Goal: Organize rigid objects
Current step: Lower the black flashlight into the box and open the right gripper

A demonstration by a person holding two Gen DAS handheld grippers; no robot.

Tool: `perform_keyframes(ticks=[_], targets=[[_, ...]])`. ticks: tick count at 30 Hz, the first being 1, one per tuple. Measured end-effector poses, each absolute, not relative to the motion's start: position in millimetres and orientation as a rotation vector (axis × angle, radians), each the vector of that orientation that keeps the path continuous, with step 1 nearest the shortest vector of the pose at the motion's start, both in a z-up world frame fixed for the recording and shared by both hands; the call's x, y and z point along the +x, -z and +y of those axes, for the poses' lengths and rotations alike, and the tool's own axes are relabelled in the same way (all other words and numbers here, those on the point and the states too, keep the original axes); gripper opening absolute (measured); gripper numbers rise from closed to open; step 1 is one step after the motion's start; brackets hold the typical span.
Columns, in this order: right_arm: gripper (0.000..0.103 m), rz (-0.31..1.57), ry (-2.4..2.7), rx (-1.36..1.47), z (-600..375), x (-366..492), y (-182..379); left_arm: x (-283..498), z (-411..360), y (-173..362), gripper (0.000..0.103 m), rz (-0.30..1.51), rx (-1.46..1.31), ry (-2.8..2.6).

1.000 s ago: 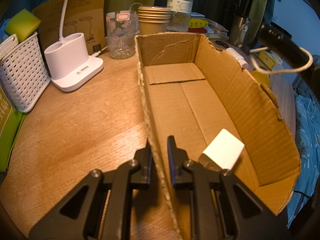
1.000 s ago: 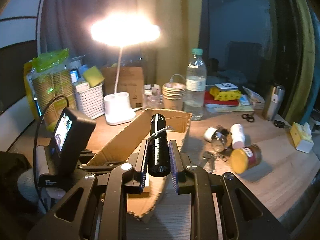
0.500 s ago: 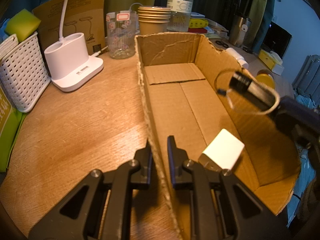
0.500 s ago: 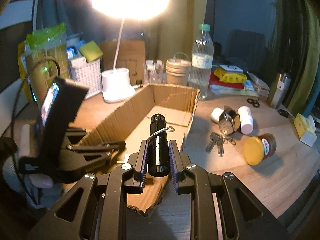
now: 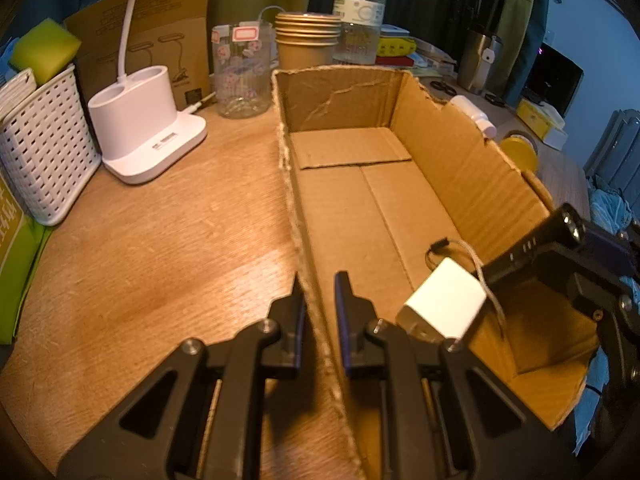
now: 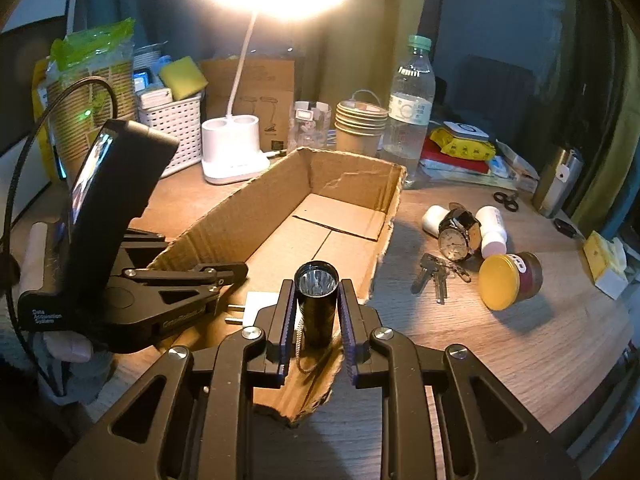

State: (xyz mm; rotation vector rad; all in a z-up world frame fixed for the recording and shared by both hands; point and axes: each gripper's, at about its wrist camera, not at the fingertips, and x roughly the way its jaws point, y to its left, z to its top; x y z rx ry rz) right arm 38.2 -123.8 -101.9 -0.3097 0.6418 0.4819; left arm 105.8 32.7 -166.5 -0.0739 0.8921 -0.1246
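- One item lies in the box so far: a white plug at its near end, just beside the left wall.
- Second in line is the torch, clamped between the fingers of the right gripper, lens toward the camera, its cord hanging below.
- From the left wrist view, the torch hangs over the box's near right corner, just above and beside the plug, not yet resting on the cardboard floor as far as I can tell.
- Left gripper is closed on the box's left wall, one finger inside and one outside, so it holds the box in place.
- Left to sort, on the surface to the right of the box: keys, a watch, two white bottles and a yellow-lidded jar. All lie close together, well apart from the box's inside.
- Most of the box floor is bare, so there is room for them.
- My reading: the task is early, about one piece in and one on the way, with five to go.
- Next, the torch wants setting down clear of the plug; the dangling cord could snag on the torn rim.
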Motion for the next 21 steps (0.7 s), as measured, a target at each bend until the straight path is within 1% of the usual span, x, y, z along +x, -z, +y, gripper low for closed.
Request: perform_keyframes(ticks=[13, 21], targets=[[0.022, 0.651, -0.510, -0.330, -122.2, 31.9, 99.2, 105.8, 33.1, 166.3, 0.014, 0.892, -0.074, 0.125], [0.024, 0.602, -0.549, -0.324, -128.8, 16.7, 78.7, 106.0, 32.6, 166.7, 0.014, 0.892, -0.074, 0.124]])
